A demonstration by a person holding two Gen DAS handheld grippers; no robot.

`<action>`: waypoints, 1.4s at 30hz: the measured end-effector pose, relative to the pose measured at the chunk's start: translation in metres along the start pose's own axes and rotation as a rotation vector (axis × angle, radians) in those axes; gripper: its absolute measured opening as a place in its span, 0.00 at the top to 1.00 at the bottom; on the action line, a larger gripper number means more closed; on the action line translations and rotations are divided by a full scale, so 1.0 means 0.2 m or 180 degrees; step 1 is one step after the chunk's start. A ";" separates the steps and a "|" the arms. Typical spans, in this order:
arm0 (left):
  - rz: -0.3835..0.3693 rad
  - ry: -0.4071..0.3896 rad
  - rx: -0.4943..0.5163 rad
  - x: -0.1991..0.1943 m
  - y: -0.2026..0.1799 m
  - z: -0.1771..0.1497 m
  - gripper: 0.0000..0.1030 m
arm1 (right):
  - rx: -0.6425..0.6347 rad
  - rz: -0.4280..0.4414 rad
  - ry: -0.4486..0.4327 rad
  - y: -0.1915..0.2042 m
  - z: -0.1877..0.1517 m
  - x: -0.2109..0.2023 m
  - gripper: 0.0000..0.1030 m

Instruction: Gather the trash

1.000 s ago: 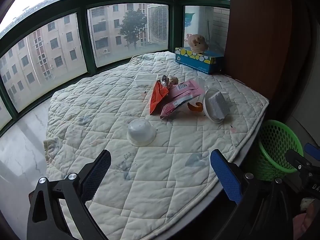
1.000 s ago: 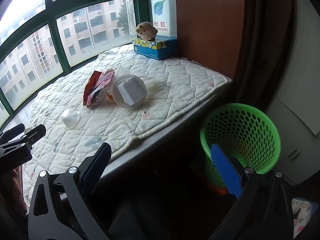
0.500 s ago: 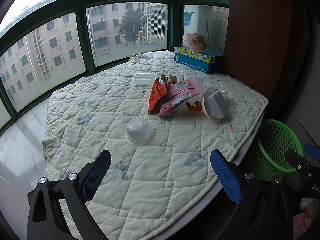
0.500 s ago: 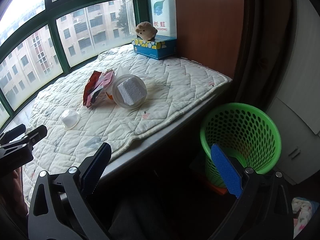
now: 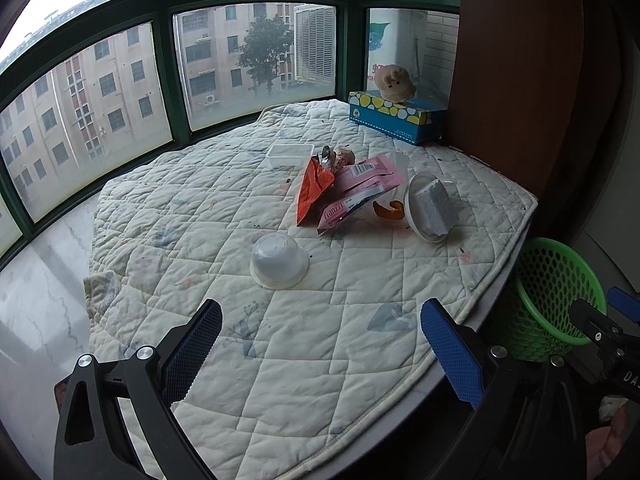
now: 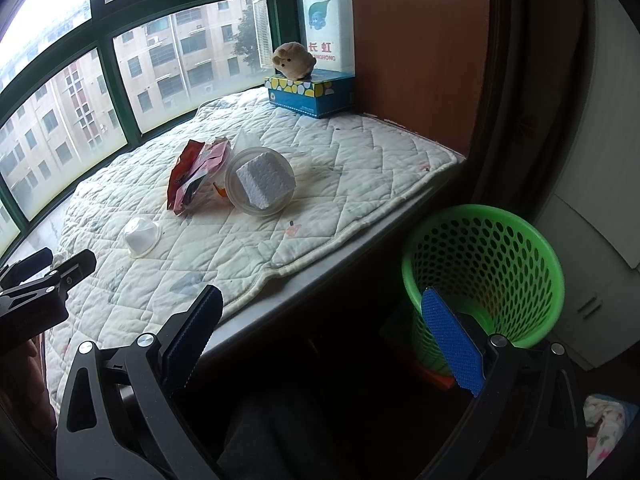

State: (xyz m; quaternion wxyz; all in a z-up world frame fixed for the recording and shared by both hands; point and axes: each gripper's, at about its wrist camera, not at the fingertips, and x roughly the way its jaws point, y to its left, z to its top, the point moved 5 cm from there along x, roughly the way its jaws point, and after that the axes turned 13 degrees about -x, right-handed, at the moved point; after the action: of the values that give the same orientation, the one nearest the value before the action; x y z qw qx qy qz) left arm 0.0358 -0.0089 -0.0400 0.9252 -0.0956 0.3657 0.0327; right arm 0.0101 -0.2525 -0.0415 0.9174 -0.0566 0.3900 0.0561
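Jaws: left gripper [image 5: 320, 344] and right gripper [image 6: 320, 332] spread wide, empty. Step: approach. Nearest trash: upturned white plastic cup [image 5: 279, 261], frame centre on quilted mat [image 5: 200, 208]; next, straddle and close. Green mesh bin [image 6: 484, 268], lower right.

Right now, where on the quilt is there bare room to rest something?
Free: quilt between the window and cup; near edge in front of the left gripper; strip between tissue box and tub. Crowded: the wrappers.

Upturned white cup [image 5: 279, 260] set alone on quilt; orange wrapper [image 5: 312, 190], pink wrappers [image 5: 360, 188] heaped beside foam-filled tub [image 5: 430, 206]; green basket [image 6: 486, 264] stood on floor.
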 end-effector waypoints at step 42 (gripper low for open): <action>0.0018 0.0028 0.0003 0.02 0.03 -0.02 0.06 | -0.0001 0.0025 -0.0007 0.01 0.00 0.02 0.04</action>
State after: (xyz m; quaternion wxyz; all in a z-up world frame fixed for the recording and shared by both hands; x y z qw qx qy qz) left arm 0.0356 -0.0041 -0.0471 0.9235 -0.0942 0.3702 0.0347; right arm 0.0118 -0.2503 -0.0441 0.9176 -0.0551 0.3891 0.0599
